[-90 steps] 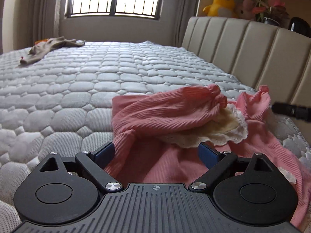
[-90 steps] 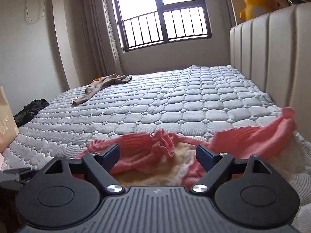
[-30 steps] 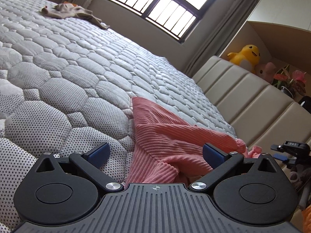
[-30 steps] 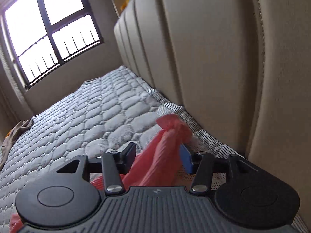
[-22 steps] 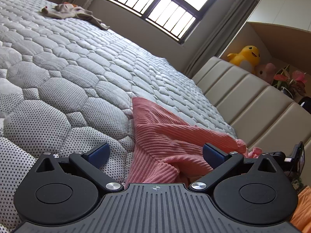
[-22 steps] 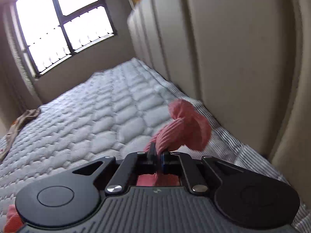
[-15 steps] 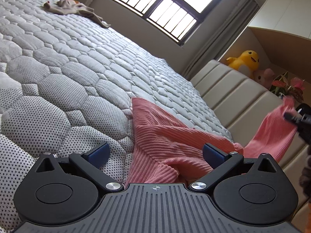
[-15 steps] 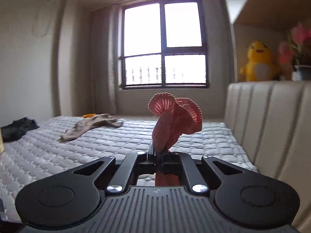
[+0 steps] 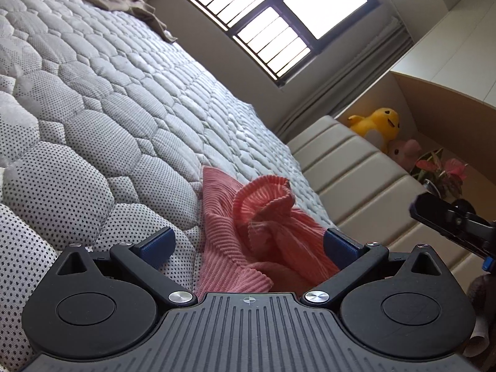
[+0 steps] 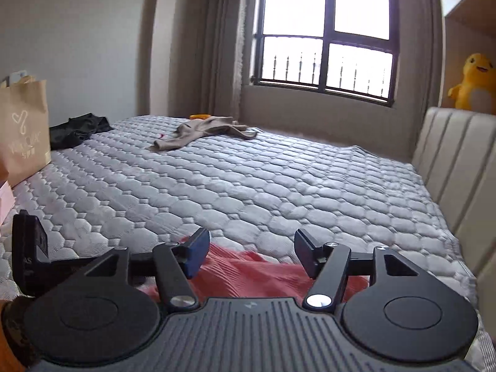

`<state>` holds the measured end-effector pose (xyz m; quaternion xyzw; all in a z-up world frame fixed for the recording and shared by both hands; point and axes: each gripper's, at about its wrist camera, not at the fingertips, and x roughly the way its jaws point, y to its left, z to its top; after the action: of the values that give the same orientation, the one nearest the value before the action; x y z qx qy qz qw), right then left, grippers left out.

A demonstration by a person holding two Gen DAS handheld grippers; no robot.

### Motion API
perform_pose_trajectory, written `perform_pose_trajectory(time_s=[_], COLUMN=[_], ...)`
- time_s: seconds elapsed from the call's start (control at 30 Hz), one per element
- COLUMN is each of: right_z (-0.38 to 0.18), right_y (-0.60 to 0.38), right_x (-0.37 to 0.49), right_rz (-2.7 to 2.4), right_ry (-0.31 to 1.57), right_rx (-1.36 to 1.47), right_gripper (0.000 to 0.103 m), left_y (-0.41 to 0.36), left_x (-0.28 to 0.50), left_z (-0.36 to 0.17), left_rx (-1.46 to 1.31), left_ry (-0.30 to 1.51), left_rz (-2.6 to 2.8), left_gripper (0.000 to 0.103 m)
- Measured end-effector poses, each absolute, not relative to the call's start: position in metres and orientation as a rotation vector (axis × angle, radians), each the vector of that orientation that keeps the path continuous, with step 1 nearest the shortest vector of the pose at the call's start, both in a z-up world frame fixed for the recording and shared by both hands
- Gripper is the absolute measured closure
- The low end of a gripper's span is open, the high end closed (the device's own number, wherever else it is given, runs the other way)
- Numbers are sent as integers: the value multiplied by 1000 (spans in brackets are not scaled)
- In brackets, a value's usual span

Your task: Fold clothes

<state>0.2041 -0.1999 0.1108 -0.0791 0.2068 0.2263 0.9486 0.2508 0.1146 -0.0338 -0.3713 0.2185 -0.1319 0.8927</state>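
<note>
A pink ribbed garment (image 9: 263, 232) lies bunched on the grey quilted mattress (image 9: 93, 108) near the headboard, one sleeve cuff curled up on top. My left gripper (image 9: 248, 243) is open, low over the mattress, its jaws either side of the garment's near edge without gripping it. My right gripper (image 10: 251, 252) is open and empty just above the same garment (image 10: 248, 276). The right gripper also shows at the right edge of the left wrist view (image 9: 449, 220).
A beige padded headboard (image 9: 356, 179) runs along the right. A tan garment (image 10: 201, 131) and a black garment (image 10: 77, 130) lie at the far end of the mattress (image 10: 279, 179). A paper bag (image 10: 23, 127) stands at the left edge.
My right gripper, which held the pink sleeve lifted, has opened and let it go. The sleeve now lies curled on the garment. The right gripper has swung to face the window.
</note>
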Motion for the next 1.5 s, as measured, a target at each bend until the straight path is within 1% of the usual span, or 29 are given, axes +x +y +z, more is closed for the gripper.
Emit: perform_pose_trajectory(time_s=[0.2,0.27,0.4,0.53,0.67,0.8,0.9,1.0,1.03,1.1,1.27,1.37,1.5], right_z=[51,41,29,22,9,-6,-2,7,11,19,46,58,71], right_y=[-261,-276,-297,-300,-298,-292,-292,-294,-294,-293,-288,-292,-302], right_x=[177,171,169,165,159,154,152,150,151,156,169,177,187], right_rz=[285,264,254,267,265,256,245,247,246,250,260,254,242], right_ry=[535,543,546,535,549,580,576,566,568,572,534,510,487], right_rx=[-181,-184,-141,-93,-90,-133,-139,-147,-149,-137,-144,-150,-151], right_gripper=[41,38,34,27,26,26,26,23,22,22,22,19,19], left_y=[117,114,104,94,63,38,30,47,57,78,111,101,68], left_x=[257,260,264,268,273,273,276,284,284,278,261,260,266], left_z=[-32,-25,2,29,44,40,28,10,6,4,23,44,62], left_rx=[-774,-753,-694,-635,-539,-524,-478,-488,-510,-546,-635,-591,-520], left_ry=[496,516,505,494,467,473,543,655,667,662,582,549,526], left_rz=[-271,-269,-279,-290,-372,-497,-427,-256,-230,-197,-247,-341,-506], left_gripper=[0,0,0,0,0,0,0,0,0,0,0,0,0])
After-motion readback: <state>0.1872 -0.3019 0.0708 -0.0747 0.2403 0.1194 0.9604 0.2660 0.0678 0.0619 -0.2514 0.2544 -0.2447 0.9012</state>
